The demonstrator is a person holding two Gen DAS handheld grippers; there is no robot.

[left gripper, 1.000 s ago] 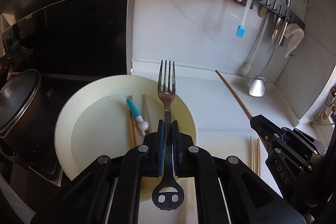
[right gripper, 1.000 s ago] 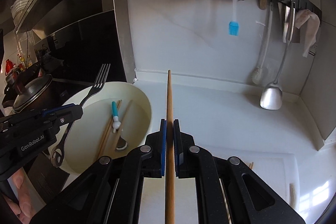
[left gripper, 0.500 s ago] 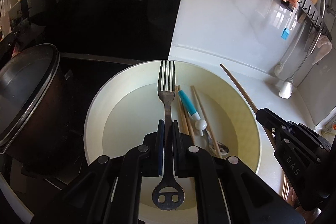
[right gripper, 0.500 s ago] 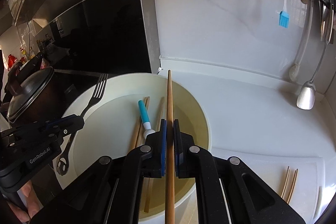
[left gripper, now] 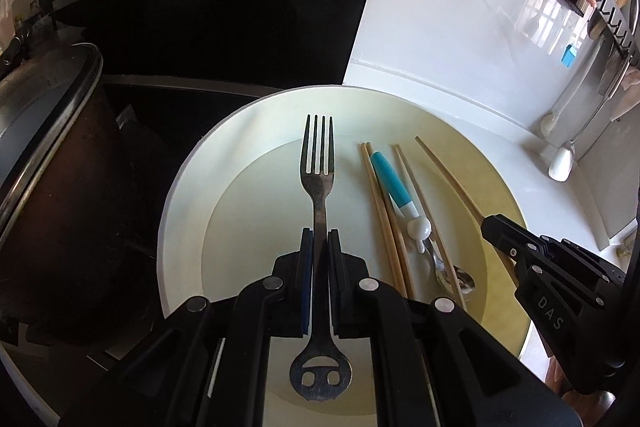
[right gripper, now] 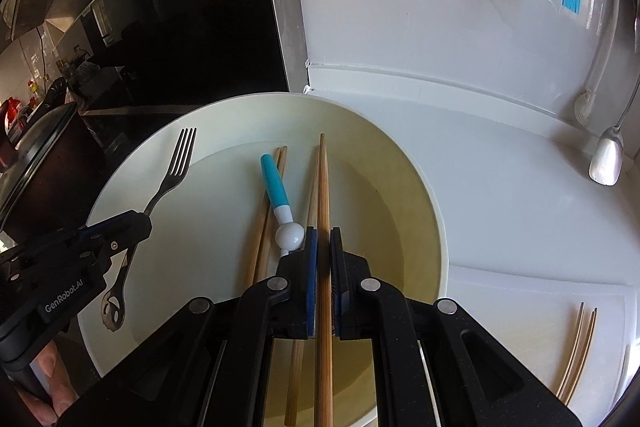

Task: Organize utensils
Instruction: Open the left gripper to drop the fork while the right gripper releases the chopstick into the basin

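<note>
mid-task, two utensils in hand over the basin [left gripper: 180, 187]. my left gripper [left gripper: 318, 247] is clamped on the fork [left gripper: 318, 163], held above the basin's left half; my right gripper [right gripper: 323, 247] is clamped on a chopstick [right gripper: 323, 179] above its right half. already lying inside: chopsticks [right gripper: 264, 227] and a blue-handled spoon [right gripper: 276, 187]. i judge both held pieces are not yet released. left on the white board [right gripper: 520, 303], near the bench's right edge: thin sticks [right gripper: 576, 351]. a pot [left gripper: 48, 155] crowds the basin's left rim.

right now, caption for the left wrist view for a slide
Left gripper holds a fork over the cream bowl of chopsticks.
</note>
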